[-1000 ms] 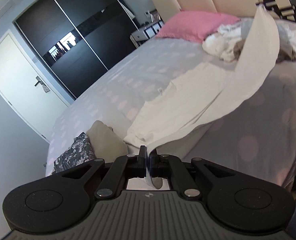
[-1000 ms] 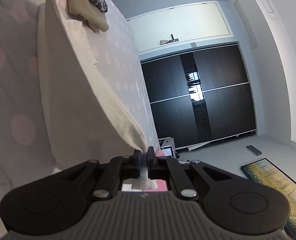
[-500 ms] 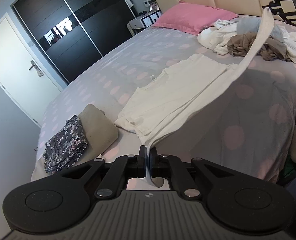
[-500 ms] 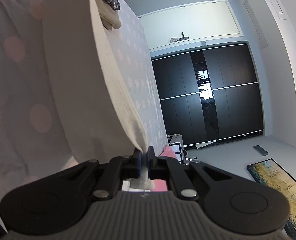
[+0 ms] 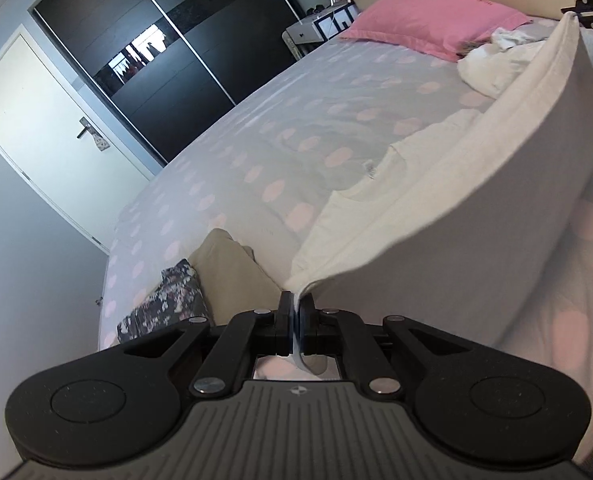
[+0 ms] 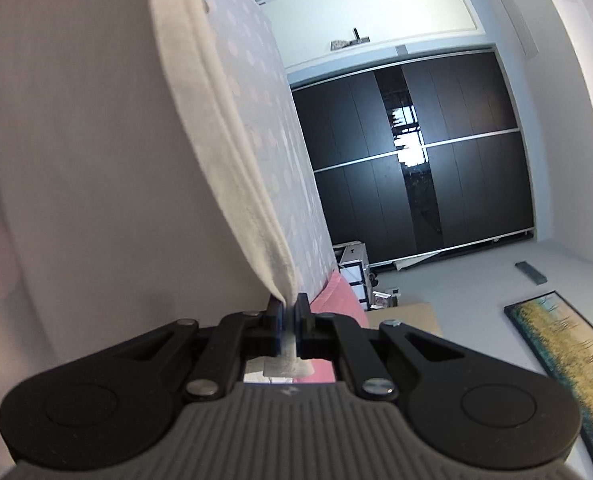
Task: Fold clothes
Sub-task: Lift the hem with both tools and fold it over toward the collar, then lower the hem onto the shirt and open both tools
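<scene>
A cream-white garment (image 5: 476, 208) is stretched in the air above the bed, its far part still lying on the dotted cover. My left gripper (image 5: 295, 304) is shut on one corner of its hem. In the right wrist view the same white garment (image 6: 108, 152) fills the left side, and my right gripper (image 6: 289, 308) is shut on the other corner. The lifted cloth curves up like a wall between both grippers. The right view is rolled sideways, so the bed runs up the frame.
The bed cover (image 5: 296, 120) is grey with pink dots. A folded beige piece (image 5: 228, 268) and a folded floral piece (image 5: 164, 308) lie at its near left corner. A pink pillow (image 5: 432, 20) and a heap of loose clothes (image 5: 496, 60) sit near the headboard. A dark wardrobe (image 6: 416, 160) and a white door (image 5: 44, 128) stand beyond.
Both grippers have swept across the bed with the garment's hem held between them; the raised cloth now stands higher and closer, and the clothes heap is mostly hidden behind it.
</scene>
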Action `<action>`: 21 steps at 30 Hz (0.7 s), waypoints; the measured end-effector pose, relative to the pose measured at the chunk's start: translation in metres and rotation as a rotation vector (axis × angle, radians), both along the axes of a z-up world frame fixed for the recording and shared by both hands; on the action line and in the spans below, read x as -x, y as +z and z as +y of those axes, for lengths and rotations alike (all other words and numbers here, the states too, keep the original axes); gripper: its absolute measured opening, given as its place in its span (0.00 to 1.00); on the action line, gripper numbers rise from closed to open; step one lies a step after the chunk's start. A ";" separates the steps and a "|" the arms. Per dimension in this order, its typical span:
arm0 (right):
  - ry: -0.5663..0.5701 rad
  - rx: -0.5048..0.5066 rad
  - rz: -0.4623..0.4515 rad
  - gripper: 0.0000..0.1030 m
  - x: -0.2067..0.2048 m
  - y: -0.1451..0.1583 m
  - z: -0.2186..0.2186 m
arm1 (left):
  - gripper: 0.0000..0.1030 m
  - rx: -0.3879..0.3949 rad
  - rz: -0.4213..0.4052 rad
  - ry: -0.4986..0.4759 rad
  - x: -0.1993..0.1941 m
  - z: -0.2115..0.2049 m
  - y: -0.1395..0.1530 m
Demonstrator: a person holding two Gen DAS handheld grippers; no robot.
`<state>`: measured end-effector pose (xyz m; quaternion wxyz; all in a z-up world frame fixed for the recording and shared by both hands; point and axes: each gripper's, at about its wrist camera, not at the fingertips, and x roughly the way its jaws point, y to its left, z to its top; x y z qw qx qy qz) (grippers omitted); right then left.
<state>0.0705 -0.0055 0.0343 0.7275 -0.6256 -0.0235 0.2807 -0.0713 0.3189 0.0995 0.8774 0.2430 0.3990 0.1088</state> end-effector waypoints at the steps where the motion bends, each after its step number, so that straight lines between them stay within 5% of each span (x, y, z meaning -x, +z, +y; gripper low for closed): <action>1: -0.006 0.001 0.006 0.05 -0.013 -0.002 0.010 | 0.01 -0.006 0.009 0.007 -0.015 0.007 -0.003; 8: -0.083 -0.029 0.130 0.05 -0.102 -0.025 0.082 | 0.01 -0.014 0.092 0.028 -0.111 0.053 -0.038; 21: -0.192 -0.020 0.288 0.05 -0.223 -0.130 0.185 | 0.01 0.016 0.286 0.097 -0.231 0.124 -0.150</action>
